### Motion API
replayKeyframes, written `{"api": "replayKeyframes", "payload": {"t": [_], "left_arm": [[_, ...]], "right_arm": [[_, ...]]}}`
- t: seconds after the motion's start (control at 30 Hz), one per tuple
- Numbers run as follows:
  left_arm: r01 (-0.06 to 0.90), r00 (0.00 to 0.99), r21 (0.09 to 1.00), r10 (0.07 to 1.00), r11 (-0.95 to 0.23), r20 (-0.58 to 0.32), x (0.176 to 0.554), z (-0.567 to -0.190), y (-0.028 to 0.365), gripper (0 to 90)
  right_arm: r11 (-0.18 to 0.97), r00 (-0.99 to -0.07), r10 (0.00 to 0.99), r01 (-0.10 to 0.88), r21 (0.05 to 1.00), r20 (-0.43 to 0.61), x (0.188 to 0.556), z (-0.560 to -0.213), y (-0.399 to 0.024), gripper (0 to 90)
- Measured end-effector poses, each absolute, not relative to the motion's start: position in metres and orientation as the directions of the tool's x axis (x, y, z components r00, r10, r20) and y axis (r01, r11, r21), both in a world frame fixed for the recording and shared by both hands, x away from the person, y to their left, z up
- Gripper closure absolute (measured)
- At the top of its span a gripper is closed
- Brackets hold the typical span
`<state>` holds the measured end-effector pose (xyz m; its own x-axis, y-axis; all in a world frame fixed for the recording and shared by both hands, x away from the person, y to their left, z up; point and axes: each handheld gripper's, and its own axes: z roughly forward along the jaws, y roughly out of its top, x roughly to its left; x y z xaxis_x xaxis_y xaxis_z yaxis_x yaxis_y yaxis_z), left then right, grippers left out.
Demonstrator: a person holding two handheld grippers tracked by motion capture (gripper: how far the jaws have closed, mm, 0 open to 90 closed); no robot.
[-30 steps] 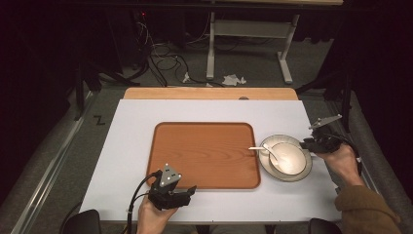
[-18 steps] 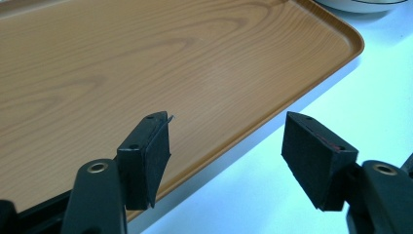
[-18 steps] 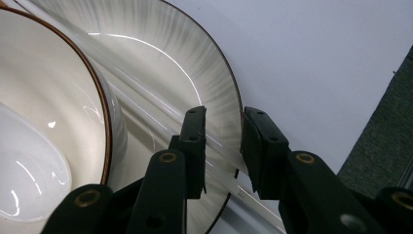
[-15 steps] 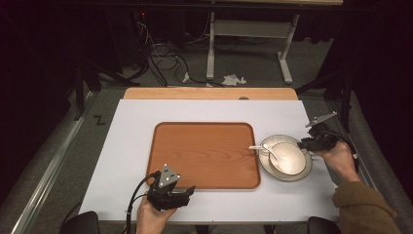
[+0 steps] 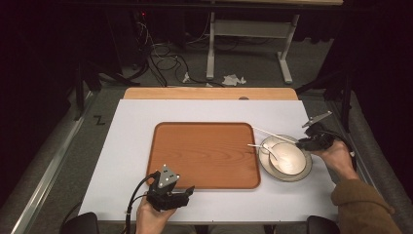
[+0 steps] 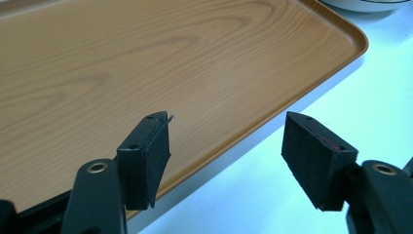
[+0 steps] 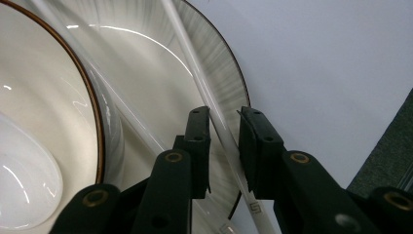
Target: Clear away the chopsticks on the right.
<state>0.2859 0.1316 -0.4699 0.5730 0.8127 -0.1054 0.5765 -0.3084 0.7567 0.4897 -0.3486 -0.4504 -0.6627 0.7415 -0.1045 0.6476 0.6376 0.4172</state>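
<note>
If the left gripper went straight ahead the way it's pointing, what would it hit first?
Probably the wooden tray: the left gripper points its open fingers across the tray's near rim, so that edge comes first, though depth is unclear.

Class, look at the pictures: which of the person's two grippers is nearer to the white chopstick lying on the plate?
Right. The right gripper has its jaws around the white chopstick at the plate's rim, having just been closing. The left gripper rests by the wooden tray's near edge, well apart.
</note>
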Motion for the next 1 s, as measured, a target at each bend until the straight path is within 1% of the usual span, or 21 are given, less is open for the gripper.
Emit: {"api": "replayKeyframes", "payload": {"t": [0.2,0.3,0.5,0.67,0.87,0.9,1.0], "left_arm": [[0.577,0.572,0.757,0.814,-0.308,-0.105,0.285,-0.47,0.131,34.6],[0.577,0.574,0.756,0.812,-0.309,-0.106,0.286,-0.47,0.131,34.5],[0.577,0.575,0.755,0.811,-0.312,-0.105,0.286,-0.471,0.131,34.5],[0.576,0.577,0.756,0.81,-0.311,-0.106,0.286,-0.47,0.131,34.6],[0.576,0.583,0.753,0.805,-0.317,-0.106,0.288,-0.47,0.13,34.7],[0.577,0.586,0.751,0.803,-0.321,-0.107,0.29,-0.47,0.129,34.8],[0.575,0.594,0.75,0.797,-0.326,-0.108,0.291,-0.47,0.127,34.8]], "right_arm": [[0.652,-0.679,0.726,0.63,0.422,-0.108,0.489,-0.453,-0.35,80.1],[0.672,-0.693,0.71,0.613,0.416,-0.124,0.487,-0.453,-0.352,83.8],[0.679,-0.696,0.705,0.604,0.417,-0.139,0.485,-0.453,-0.353,84.8],[0.68,-0.695,0.702,0.589,0.436,-0.156,0.483,-0.453,-0.353,85.1],[0.647,-0.673,0.725,0.594,0.477,-0.145,0.477,-0.446,-0.357,85.3],[0.629,-0.657,0.74,0.601,0.492,-0.144,0.474,-0.442,-0.358,85.3],[0.622,-0.65,0.746,0.601,0.502,-0.146,0.47,-0.439,-0.36,85.3]]}}
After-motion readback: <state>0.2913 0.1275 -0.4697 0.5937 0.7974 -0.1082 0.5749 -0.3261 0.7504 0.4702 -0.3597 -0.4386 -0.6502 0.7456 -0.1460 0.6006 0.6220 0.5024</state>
